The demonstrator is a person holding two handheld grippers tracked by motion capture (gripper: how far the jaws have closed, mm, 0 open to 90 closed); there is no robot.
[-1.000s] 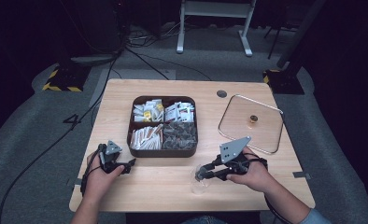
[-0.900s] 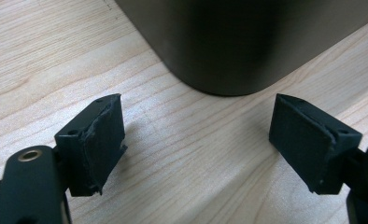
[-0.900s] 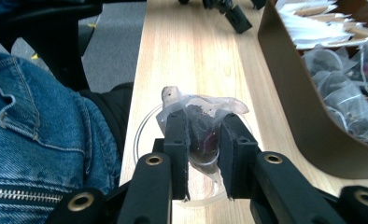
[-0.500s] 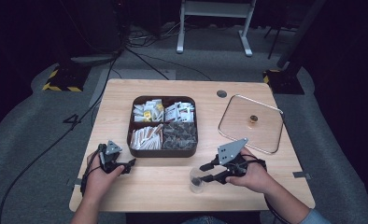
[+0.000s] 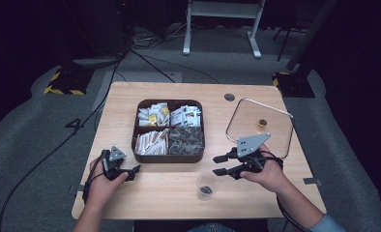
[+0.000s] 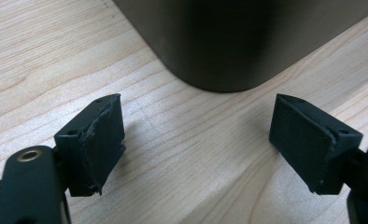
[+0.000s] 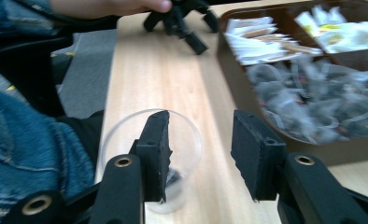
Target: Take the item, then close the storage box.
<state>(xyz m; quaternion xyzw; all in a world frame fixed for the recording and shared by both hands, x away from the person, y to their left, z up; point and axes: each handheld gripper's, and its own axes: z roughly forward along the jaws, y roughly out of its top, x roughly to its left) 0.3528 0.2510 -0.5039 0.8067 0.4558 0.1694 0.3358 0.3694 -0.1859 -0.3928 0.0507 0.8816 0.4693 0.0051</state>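
Pale wooden table (image 5: 169, 193), clear cup (image 5: 207, 185) just in front of my divided tray (image 5: 168, 155), right gripper (image 5: 221, 164) beside the cup, jaws just opening and empty, left gripper (image 5: 133, 171) left of it, wide open.

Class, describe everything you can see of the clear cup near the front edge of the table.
The clear cup is a small see-through tumbler, plastic by its look, standing upright and uncovered on the wooden table, in front of the brown tray. Something small and dark lies at its bottom. The right claw is just beside it, jaws having just opened, nothing between them; whether one jaw touches the rim is unclear.
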